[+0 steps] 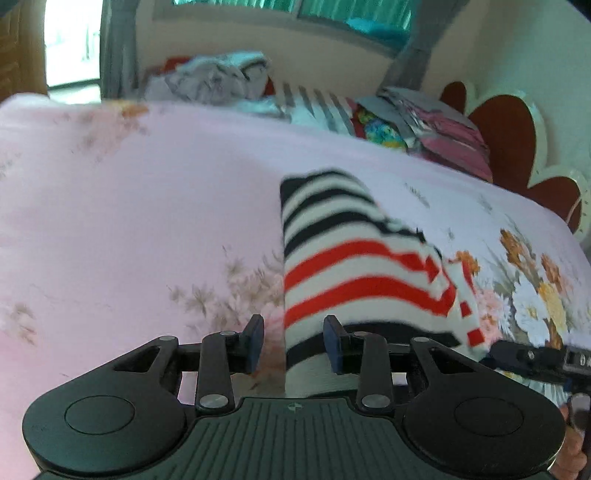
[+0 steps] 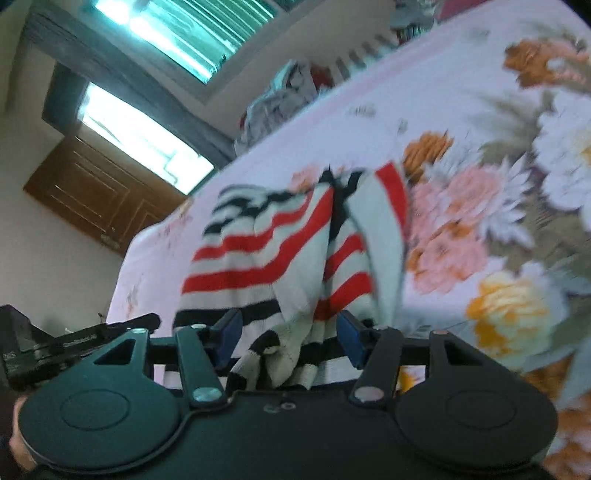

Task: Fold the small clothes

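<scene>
A bedroom with cream walls, a teal-lit window (image 1: 295, 11) and a brown wooden door (image 2: 96, 192) frames a bed covered by a pink floral sheet (image 1: 129, 203), its print pale near one end and thick with orange, pink and white blooms at the other. At the far edge of the bed lie heaps of crumpled clothes (image 1: 221, 77), and a red, scalloped headboard (image 1: 513, 136) rises beyond them.

On the sheet lies the striped knit garment (image 1: 351, 266), a small piece banded in white with black stripes at its far end, red stripes through the middle and black again at the hem nearest the cameras. From the left wrist camera it looks partly folded, with one straight edge on the left and a flap turned over at the right, where the red stripes break into a stepped pattern. From the right wrist camera the same garment (image 2: 280, 251) looks rumpled, with a white-and-red flap standing up at its right side and a bunched, black-and-white ribbed edge hanging loose near the lens.

The left gripper (image 1: 293, 341) hovers just over the garment's near hem, its jaws narrowly apart and pressing on nothing. The right gripper (image 2: 290, 338) has its jaws set wider, with the bunched edge between them but not pinched by the blue pads. Each tool shows at the edge of the other's view, and both pictures are smeared by motion.
</scene>
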A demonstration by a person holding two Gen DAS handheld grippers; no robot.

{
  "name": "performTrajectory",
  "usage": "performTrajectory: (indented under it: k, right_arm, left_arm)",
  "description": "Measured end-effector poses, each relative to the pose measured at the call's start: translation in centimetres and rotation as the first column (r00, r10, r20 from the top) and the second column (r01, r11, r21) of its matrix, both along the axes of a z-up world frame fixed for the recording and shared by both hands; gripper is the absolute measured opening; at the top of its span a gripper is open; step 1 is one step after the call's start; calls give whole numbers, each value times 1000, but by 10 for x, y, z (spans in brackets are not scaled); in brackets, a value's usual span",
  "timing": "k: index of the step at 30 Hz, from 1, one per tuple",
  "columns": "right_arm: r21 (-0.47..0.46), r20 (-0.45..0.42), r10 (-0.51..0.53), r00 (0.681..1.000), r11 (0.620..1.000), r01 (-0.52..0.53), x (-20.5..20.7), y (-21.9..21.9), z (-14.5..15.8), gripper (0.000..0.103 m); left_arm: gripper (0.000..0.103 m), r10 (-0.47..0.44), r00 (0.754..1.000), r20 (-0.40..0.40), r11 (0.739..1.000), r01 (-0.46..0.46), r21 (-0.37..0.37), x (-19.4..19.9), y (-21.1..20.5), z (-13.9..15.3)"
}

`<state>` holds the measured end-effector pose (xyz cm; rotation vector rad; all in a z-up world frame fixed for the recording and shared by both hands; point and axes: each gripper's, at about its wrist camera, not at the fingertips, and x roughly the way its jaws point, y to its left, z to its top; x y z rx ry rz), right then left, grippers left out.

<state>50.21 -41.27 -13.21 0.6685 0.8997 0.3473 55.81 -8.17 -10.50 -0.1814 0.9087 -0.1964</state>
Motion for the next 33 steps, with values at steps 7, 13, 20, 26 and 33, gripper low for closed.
performTrajectory:
  k: [7, 13, 20, 26, 33]
  right_arm:
    - [-77, -48, 46, 998, 996, -49, 31, 35, -17, 49]
    - [-297, 58, 130, 990, 949, -107, 20, 67, 12, 21]
    - [-462, 213, 117, 970, 887, -6, -16, 53, 49, 20]
    - [-382, 83, 32, 996, 924, 2, -5, 36, 5, 21]
    - [-276, 103, -74, 992, 956, 100, 18, 3, 13, 45]
  left_arm:
    - [34, -5, 999, 32, 997, 7, -71, 0, -10, -27]
    - [34, -79, 995, 56, 992, 84, -97, 18, -16, -34]
    - [34, -203, 974, 101, 979, 201, 25, 24, -63, -25]
    - [34, -322, 944, 76, 905, 283, 316, 25, -115, -28]
    - [34, -290, 951, 106, 945, 267, 189, 49, -86, -11]
